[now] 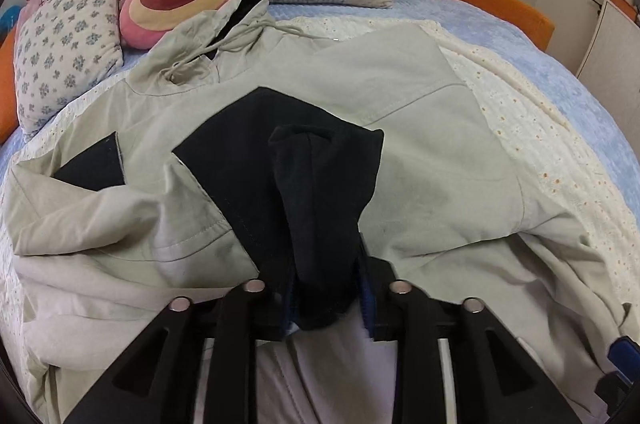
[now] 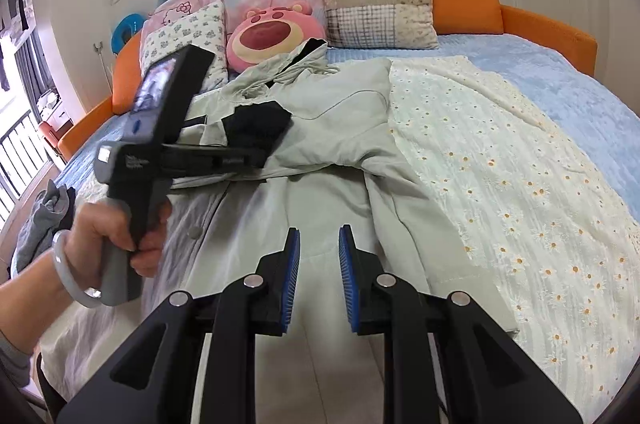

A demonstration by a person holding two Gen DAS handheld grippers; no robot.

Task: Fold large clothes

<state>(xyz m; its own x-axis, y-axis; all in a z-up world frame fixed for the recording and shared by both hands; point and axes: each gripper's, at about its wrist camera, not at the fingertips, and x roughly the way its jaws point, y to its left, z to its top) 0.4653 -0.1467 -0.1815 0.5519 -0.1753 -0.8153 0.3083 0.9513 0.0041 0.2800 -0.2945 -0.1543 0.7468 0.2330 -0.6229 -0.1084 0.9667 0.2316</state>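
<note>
The pale green hooded jacket (image 2: 332, 128) lies spread on the bed (image 2: 560, 96), over a daisy-print cover (image 2: 500, 184). 4 cushions at 12 o'clock: a pink bear cushion (image 2: 274, 32) touches the hood, a patchwork pillow (image 2: 380, 4) stands at 1 o'clock. The left gripper (image 1: 326, 288) fingers (image 1: 370, 300) stand narrow around the black sleeve cuff (image 1: 316, 224); contact: cannot tell. The right gripper (image 2: 318, 272) fingers (image 2: 290, 264) stand narrowly apart, empty, above the jacket. No containers.

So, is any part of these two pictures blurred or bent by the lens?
Right wrist view: the left gripper and the hand holding it are motion-blurred; the jacket is sharp. Left wrist view: sharp overall, but the bed edge curves from fisheye distortion, with dark corners.
</note>
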